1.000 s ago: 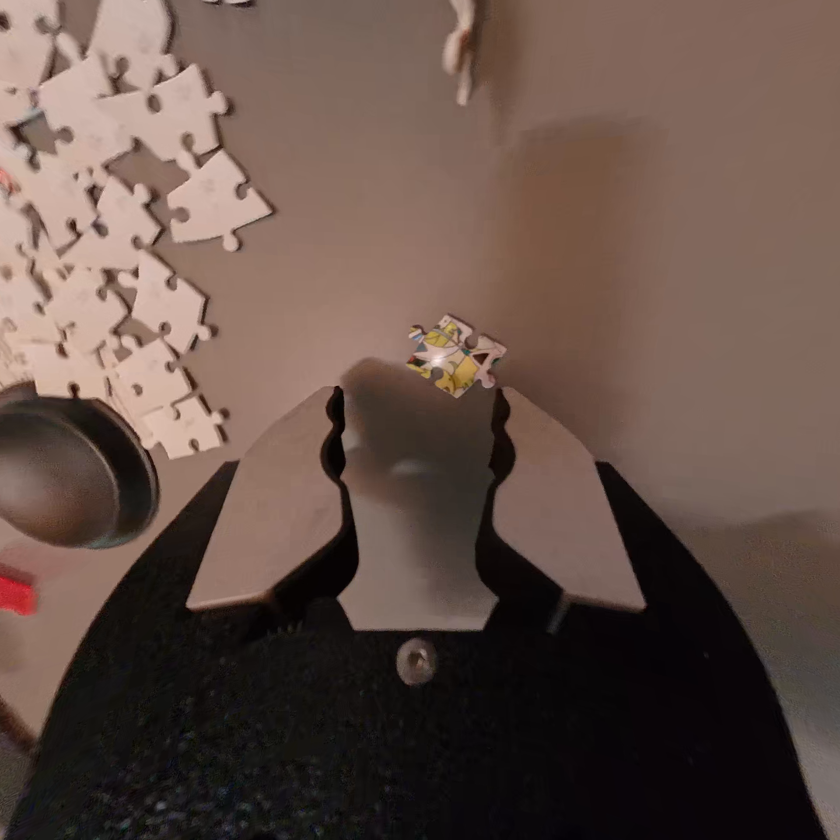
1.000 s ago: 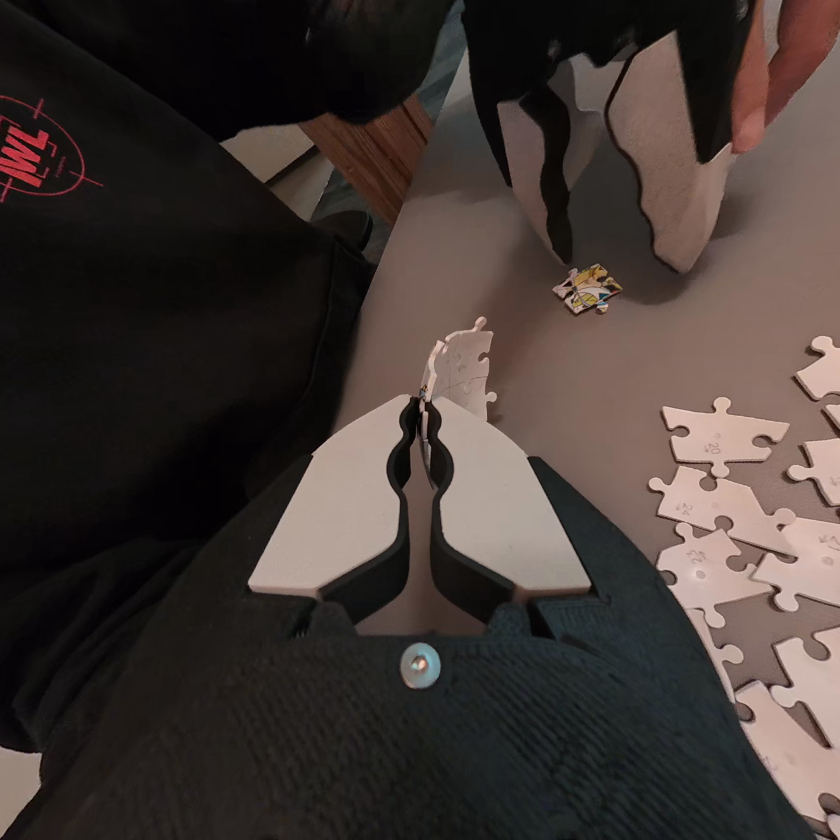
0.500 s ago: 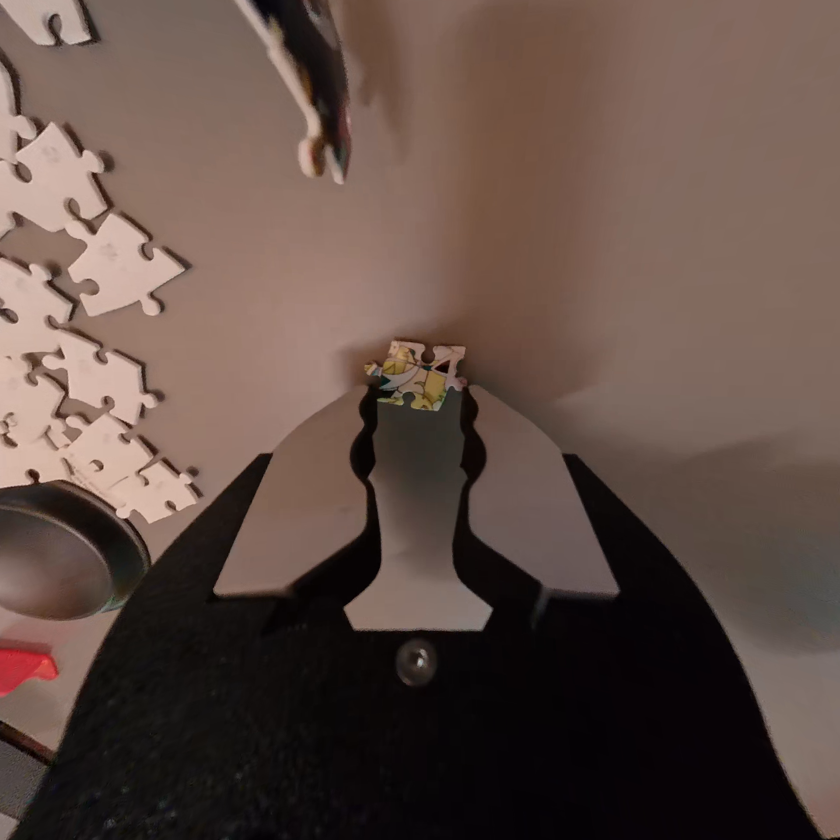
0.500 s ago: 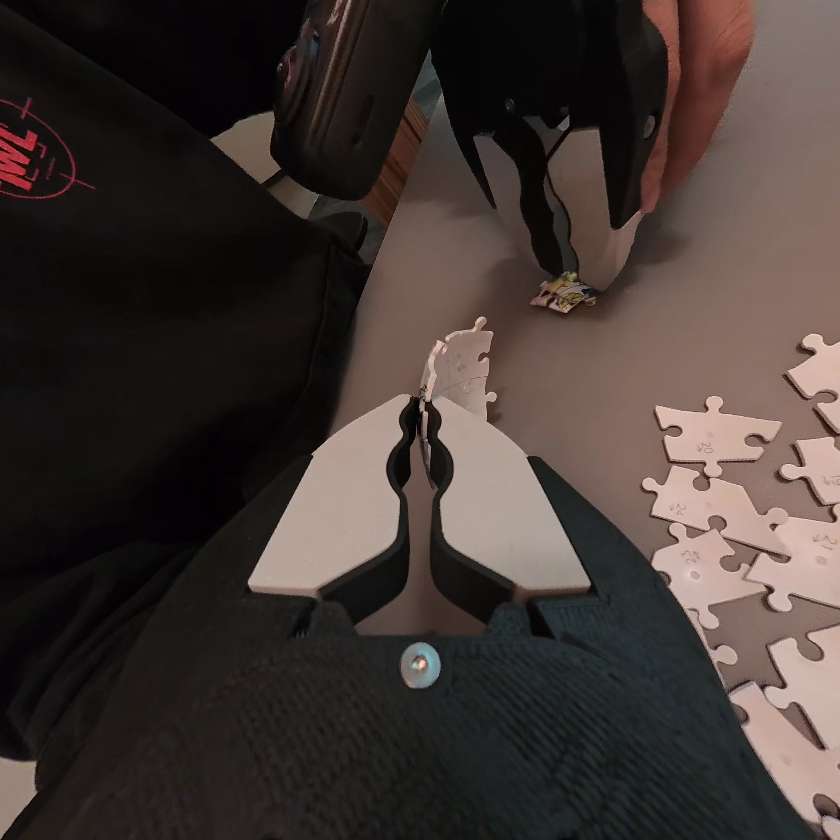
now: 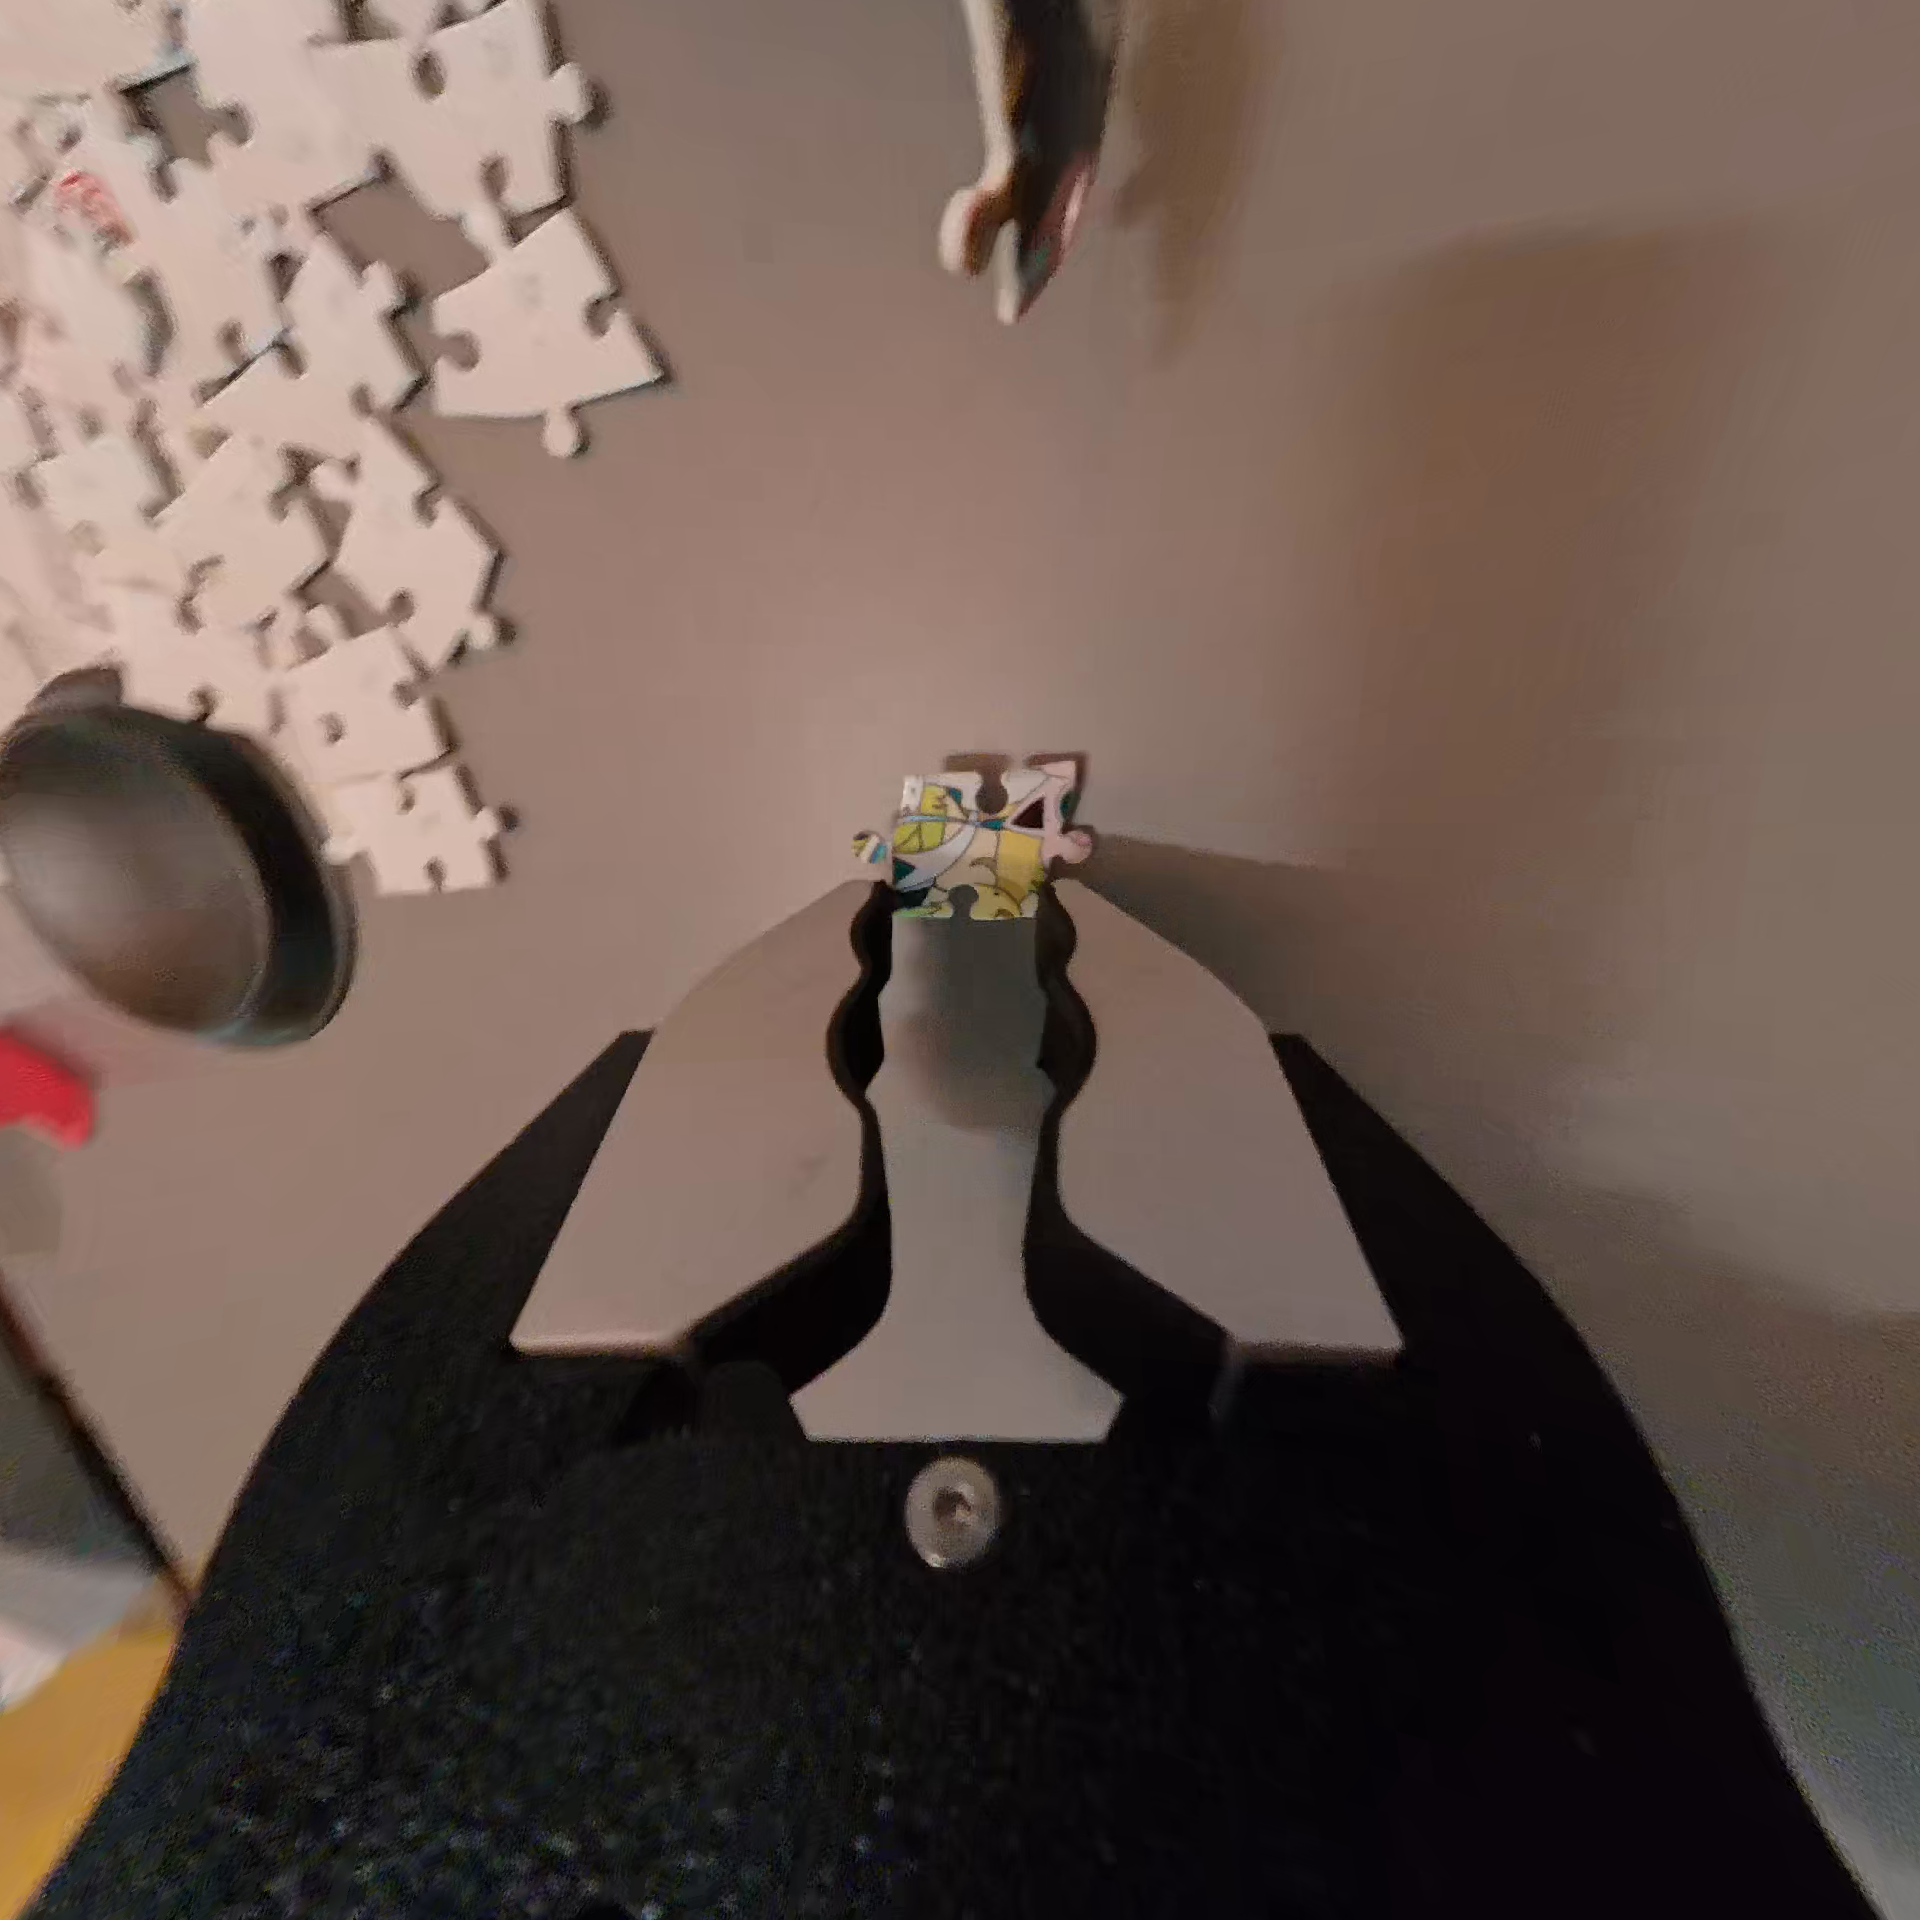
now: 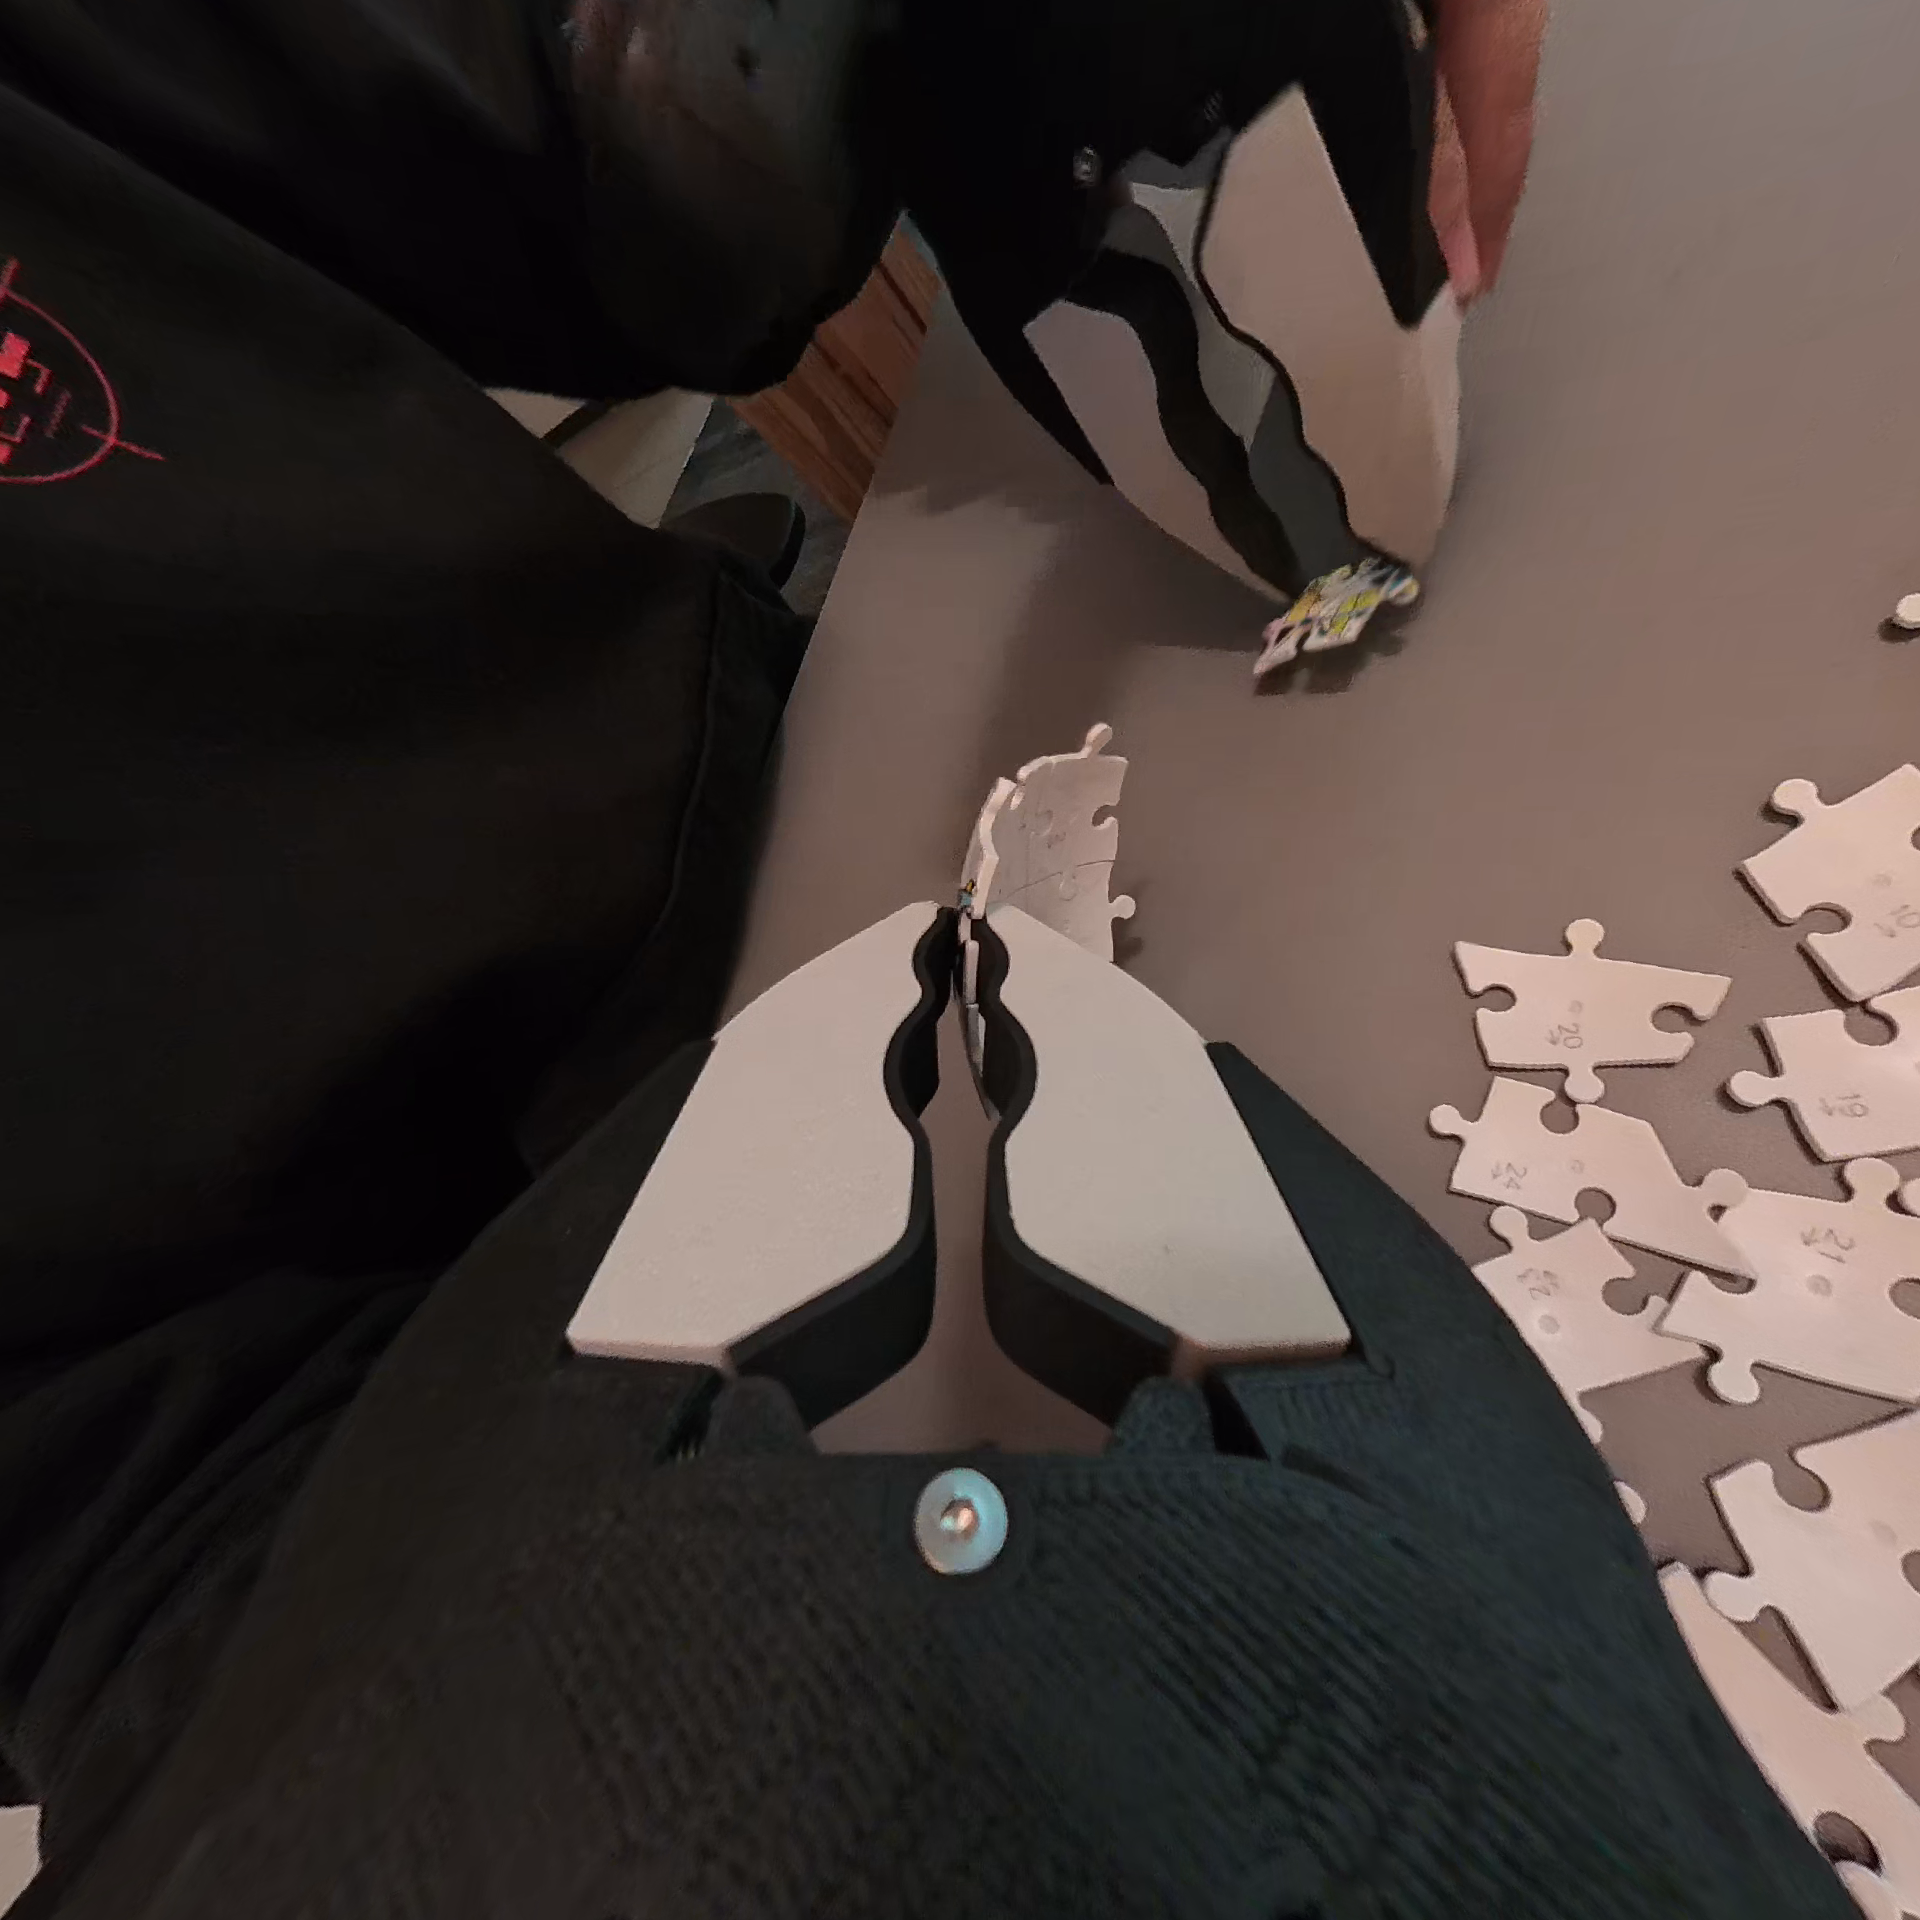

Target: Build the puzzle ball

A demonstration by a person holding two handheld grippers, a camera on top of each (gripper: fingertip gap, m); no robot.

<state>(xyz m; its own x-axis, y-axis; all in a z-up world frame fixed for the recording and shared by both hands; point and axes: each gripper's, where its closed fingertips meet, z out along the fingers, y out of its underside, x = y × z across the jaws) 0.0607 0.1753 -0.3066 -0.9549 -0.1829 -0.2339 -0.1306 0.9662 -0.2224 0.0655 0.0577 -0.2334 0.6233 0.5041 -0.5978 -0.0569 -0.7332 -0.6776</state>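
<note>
Your left gripper pinches the light, stiff colored piece by its edges, near the white pieces; your right gripper clamps the curved joined section — take rims, not tabs.

Grey surface seen under everything, black garment with red emblem at its edge, wooden furniture glimpsed beyond.

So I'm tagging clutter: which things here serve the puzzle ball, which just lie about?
Job:
left gripper
small colourful printed puzzle piece
right gripper
white joined curved pieces
loose white face-down pieces

Lying about:
dark round metal object
red item
</note>
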